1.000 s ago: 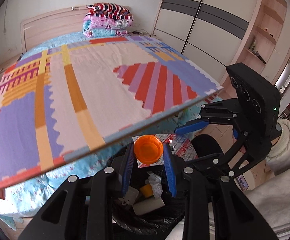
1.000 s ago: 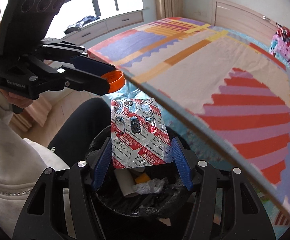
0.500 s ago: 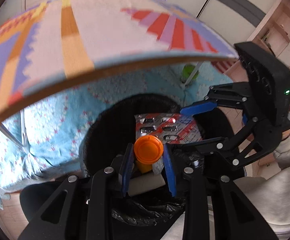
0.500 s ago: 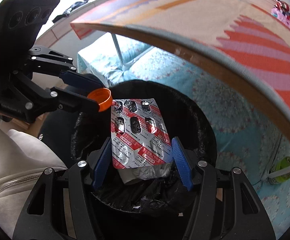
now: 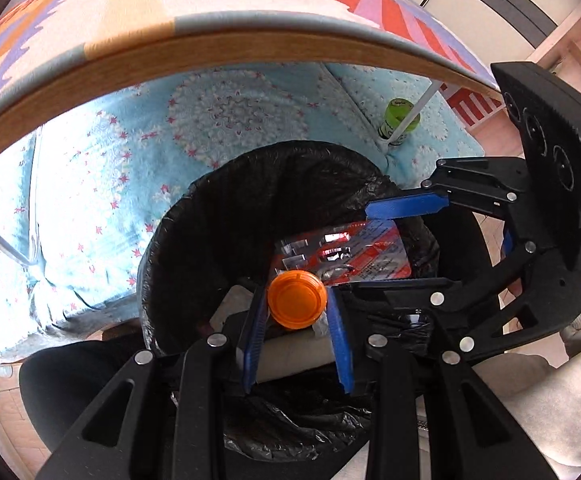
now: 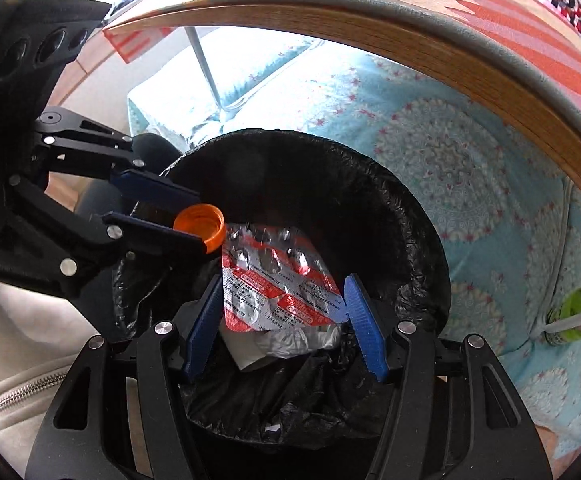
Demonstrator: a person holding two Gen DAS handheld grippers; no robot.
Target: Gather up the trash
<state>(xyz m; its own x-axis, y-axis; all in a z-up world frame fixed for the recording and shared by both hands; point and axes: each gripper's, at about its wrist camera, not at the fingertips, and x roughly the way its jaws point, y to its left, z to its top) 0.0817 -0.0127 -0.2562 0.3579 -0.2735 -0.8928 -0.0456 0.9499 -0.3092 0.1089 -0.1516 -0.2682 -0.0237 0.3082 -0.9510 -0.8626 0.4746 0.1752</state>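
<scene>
My left gripper (image 5: 296,306) is shut on an orange bottle cap (image 5: 296,299), held over the mouth of a bin lined with a black bag (image 5: 210,216). In the right wrist view that same cap (image 6: 200,227) shows at the tips of the left gripper (image 6: 200,227). My right gripper (image 6: 284,304) is shut on a red and silver blister pack (image 6: 274,284) by its two edges, also over the bin (image 6: 370,200). The pack (image 5: 350,250) lies just behind the cap in the left wrist view. Crumpled paper and a cardboard tube (image 5: 290,354) lie inside the bin.
A wooden table edge (image 5: 210,60) under a patterned mat overhangs the bin. A light blue bedspread (image 5: 102,184) hangs behind it. A green bottle (image 6: 570,314) stands on the floor by a white table leg. A person's pale sleeve (image 6: 22,380) sits at the lower left.
Both grippers have dropped and tilted down toward the bin. The table top slid out of view upward, and the bin mouth now fills the middle of both views. Both items are still gripped.
</scene>
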